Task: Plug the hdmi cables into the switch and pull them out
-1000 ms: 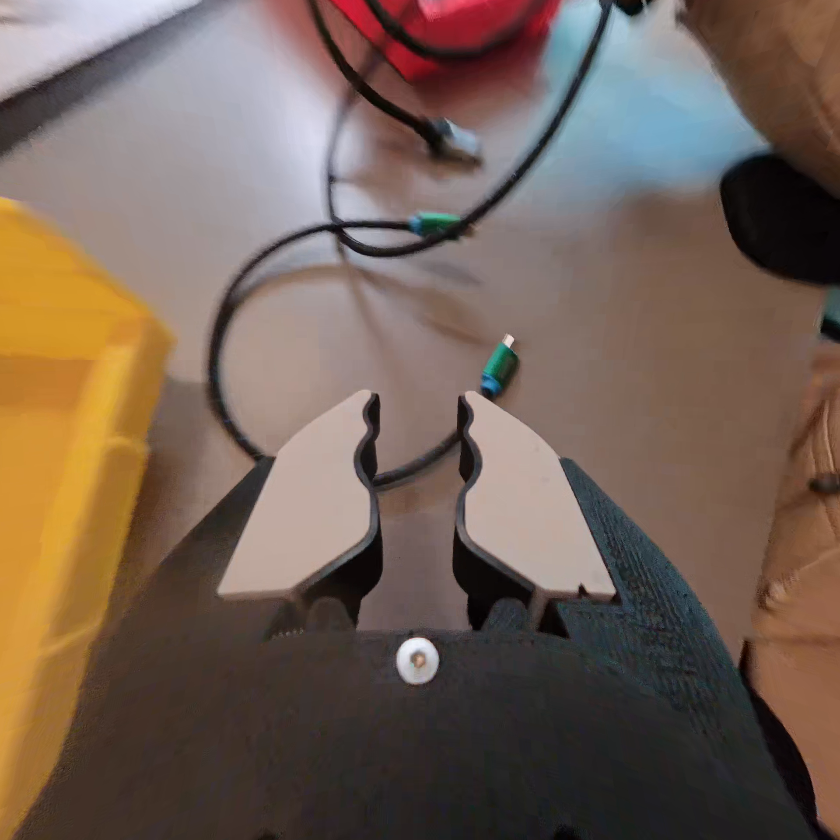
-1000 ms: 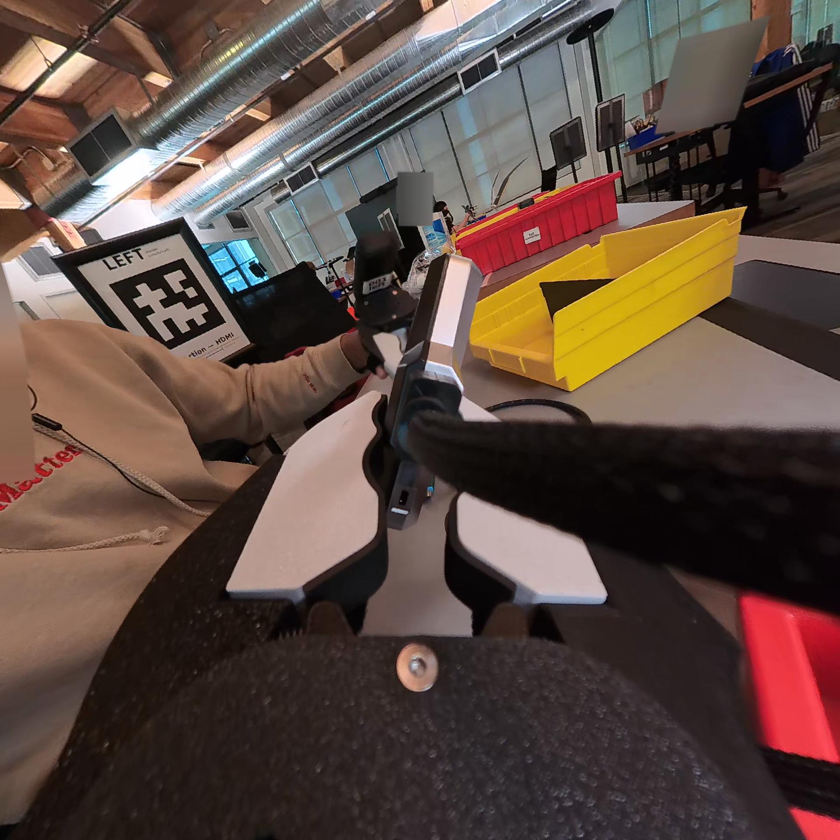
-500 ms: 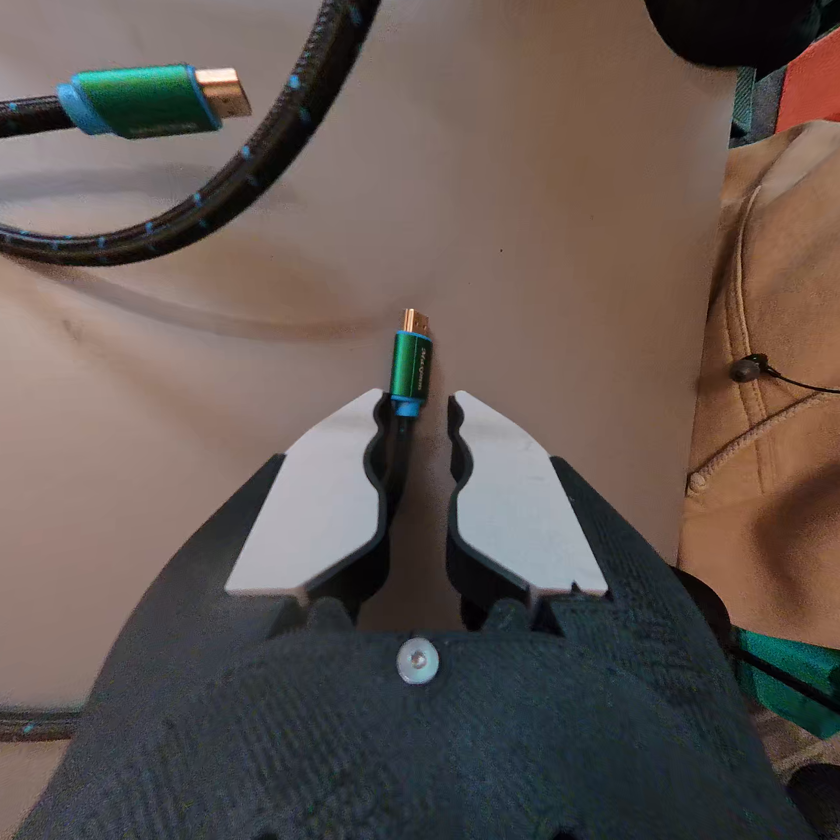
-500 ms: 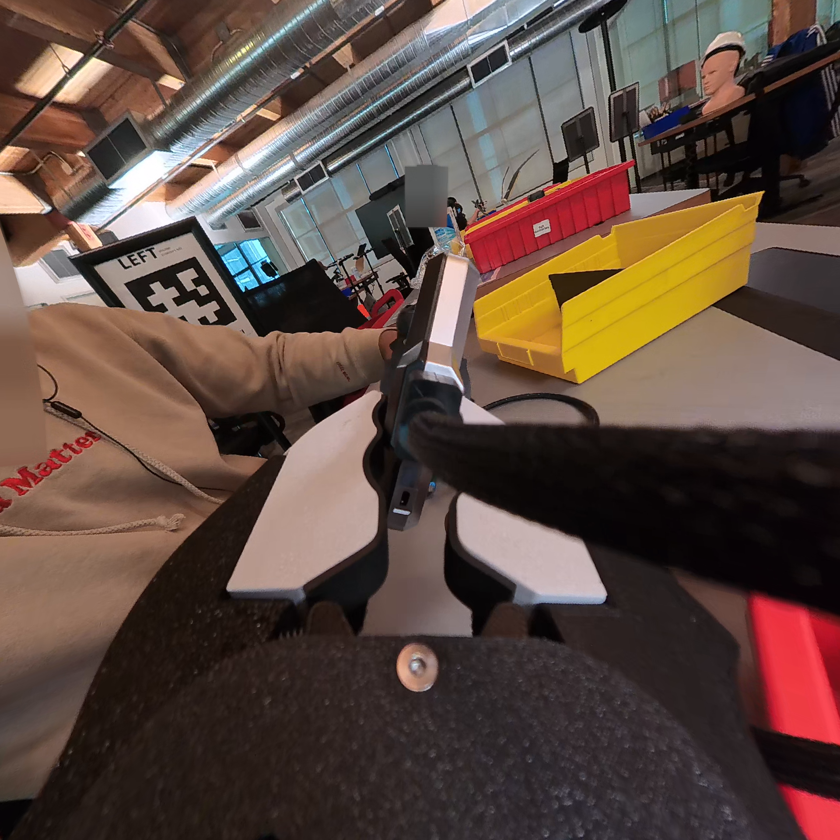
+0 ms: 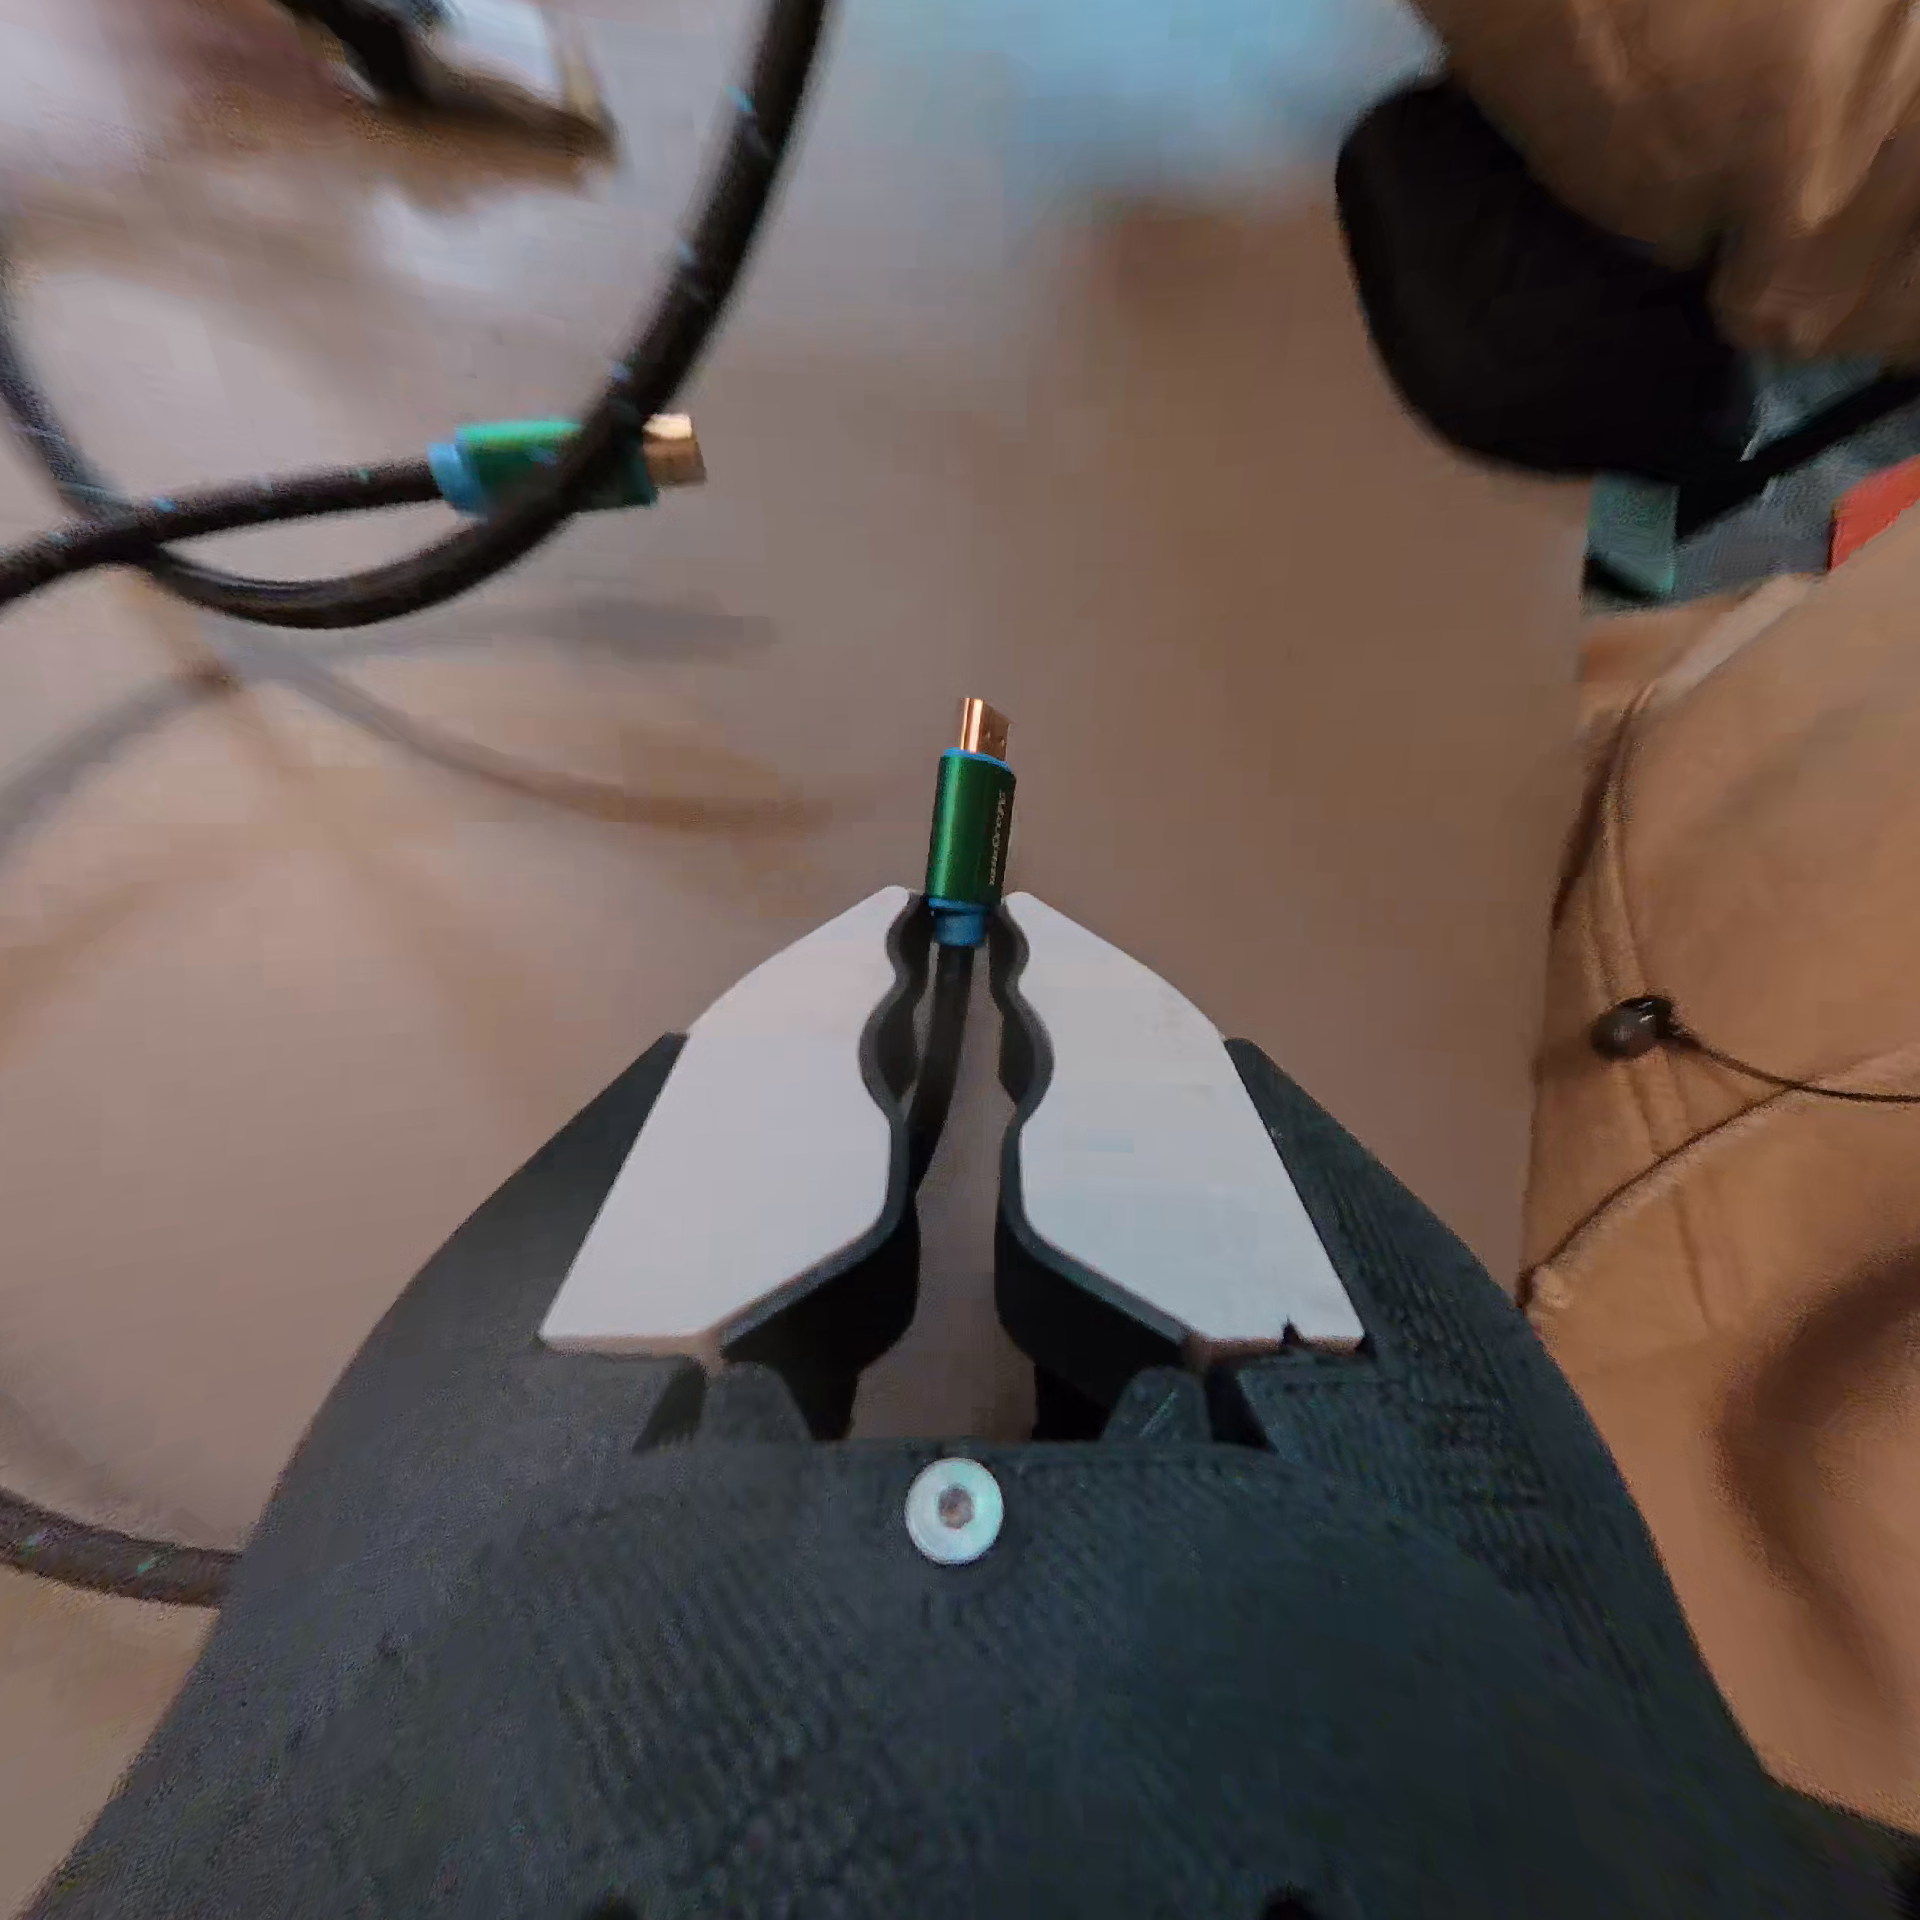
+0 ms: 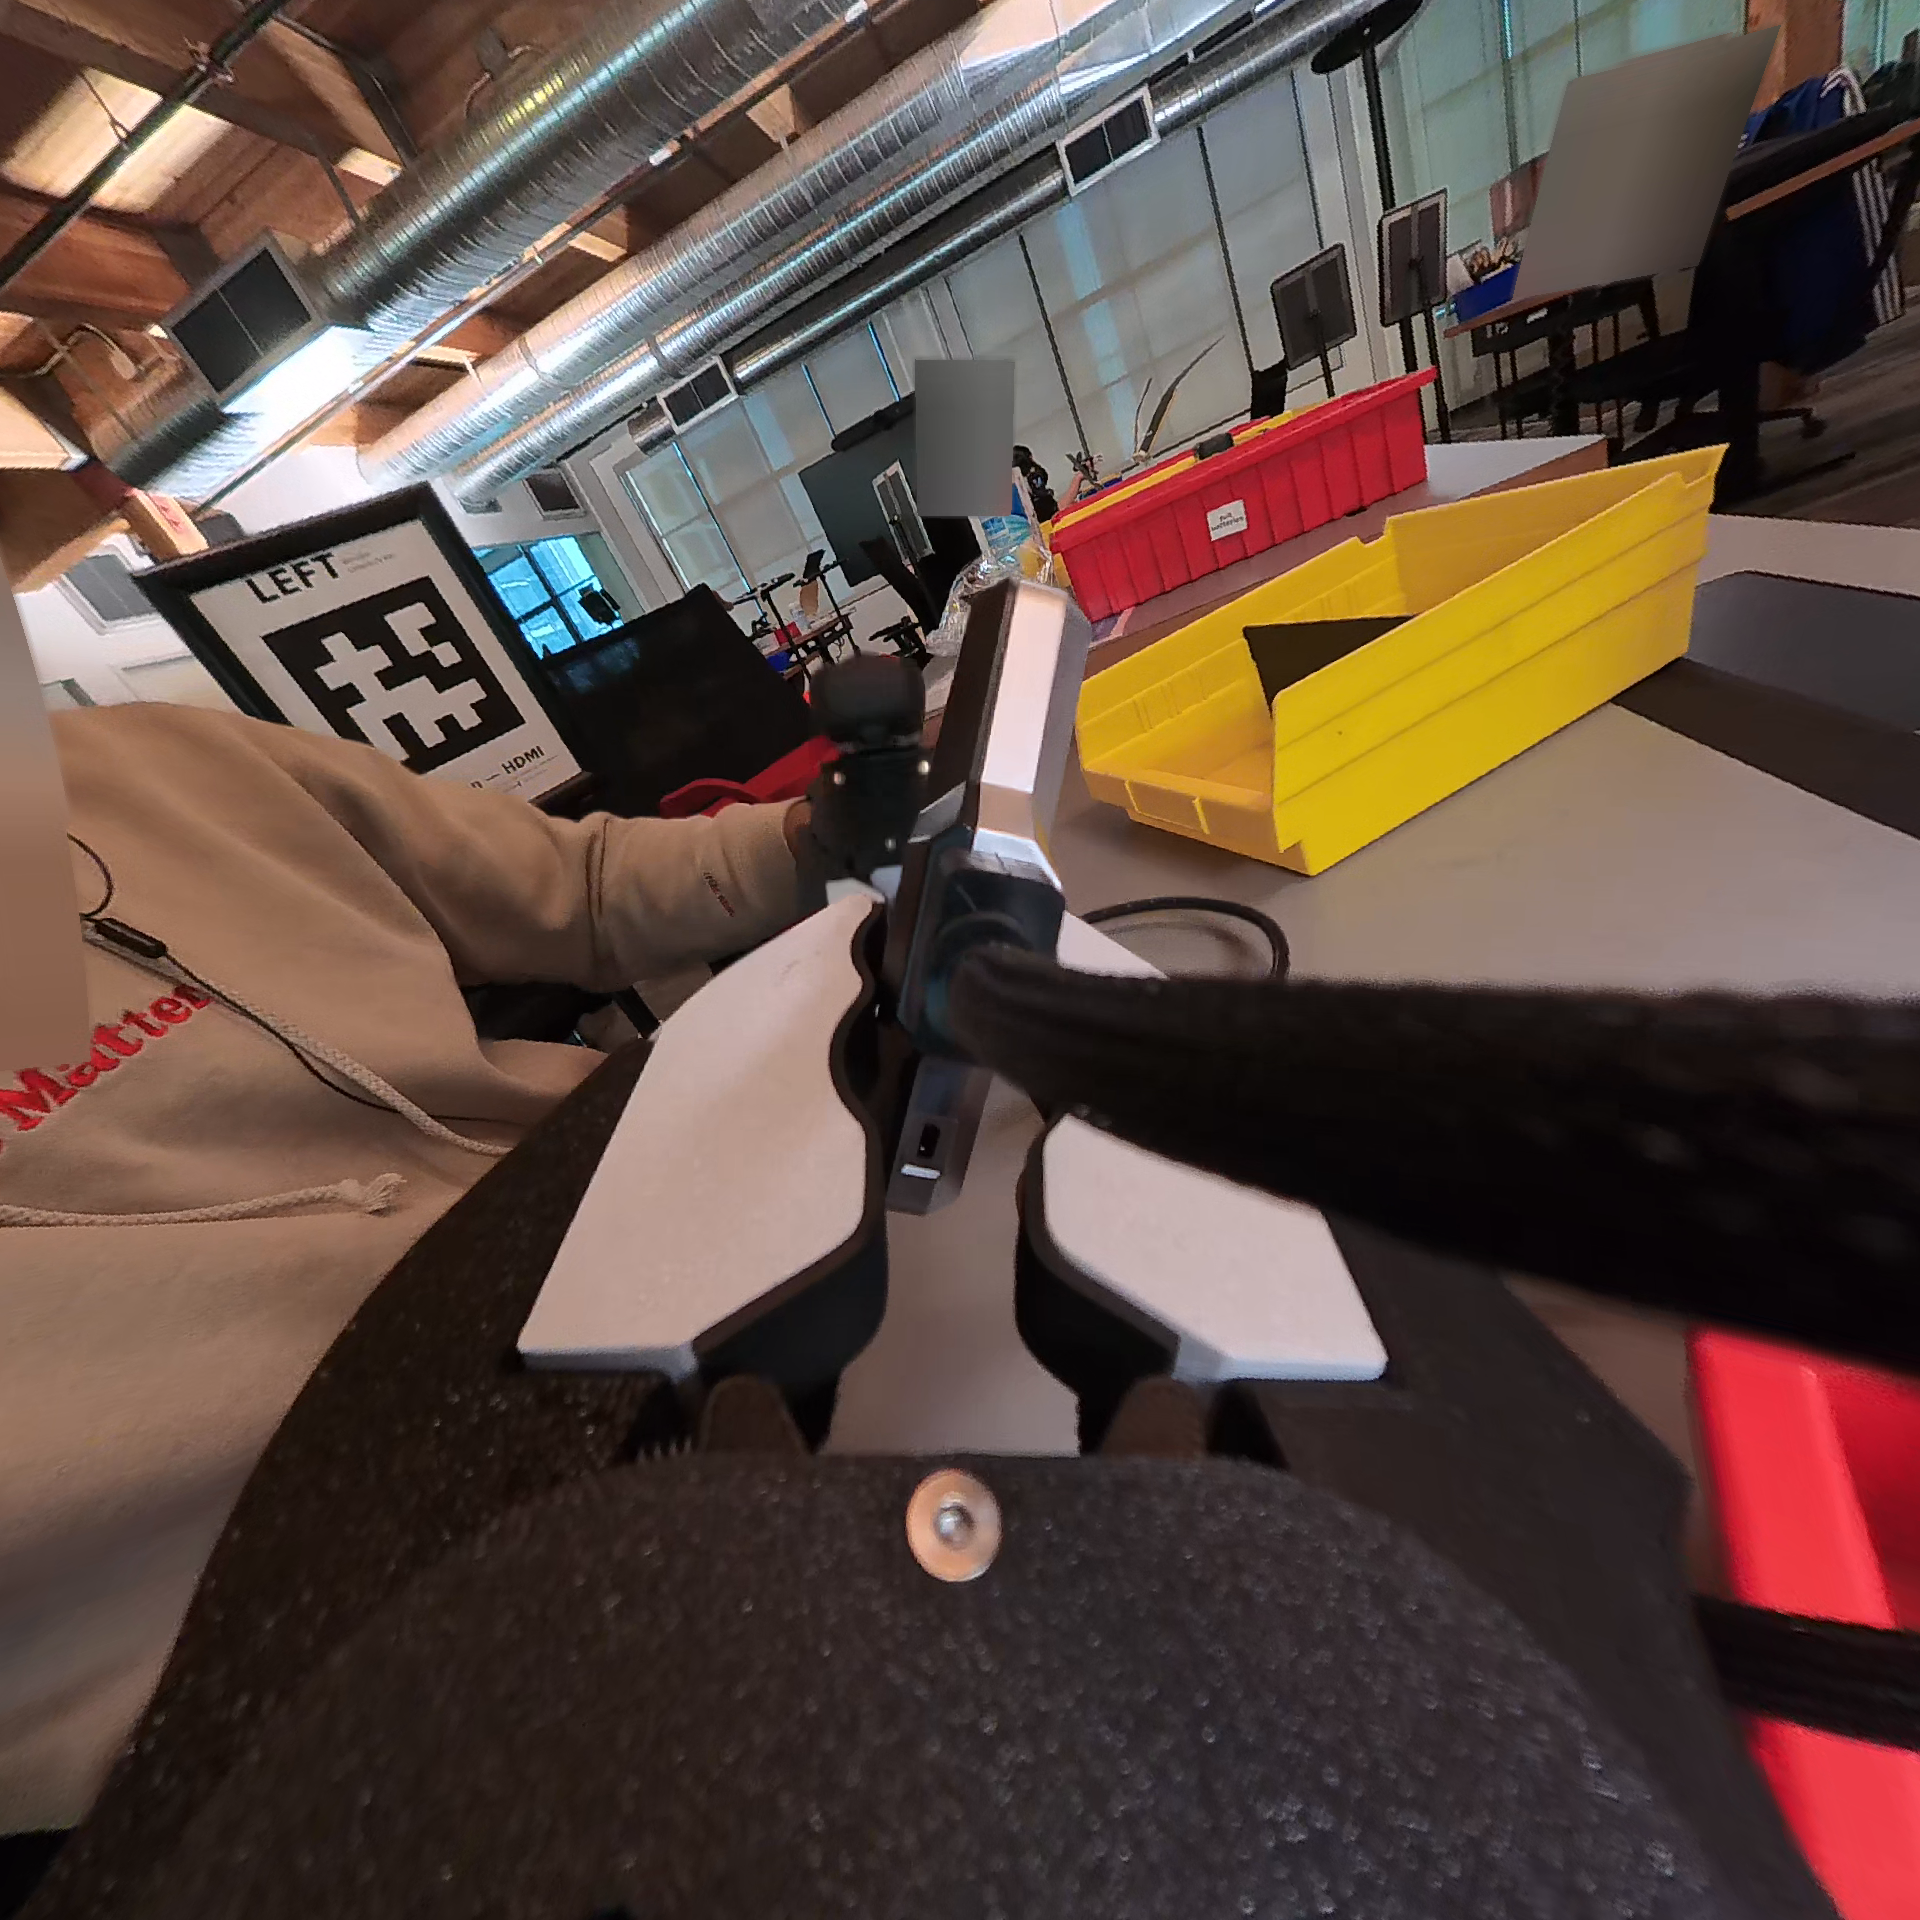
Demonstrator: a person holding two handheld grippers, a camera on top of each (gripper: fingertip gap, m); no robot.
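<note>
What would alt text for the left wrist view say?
The left gripper is shut on a green HDMI plug at its blue collar, gold tip pointing forward over a tan table. A second green plug and black braided cables lie blurred at upper left.

The green metal HDMI plug (image 5: 971, 836) stands out ahead of the left gripper (image 5: 954, 914), between its fingertips. A second green HDMI plug (image 5: 551, 464) lies far left on the tan table (image 5: 1195, 623). The silver box-shaped switch (image 6: 1013, 727) stands between the right gripper's fingers (image 6: 748, 1122), the yellow plastic bin (image 6: 1392, 665) behind it to the right.
</note>
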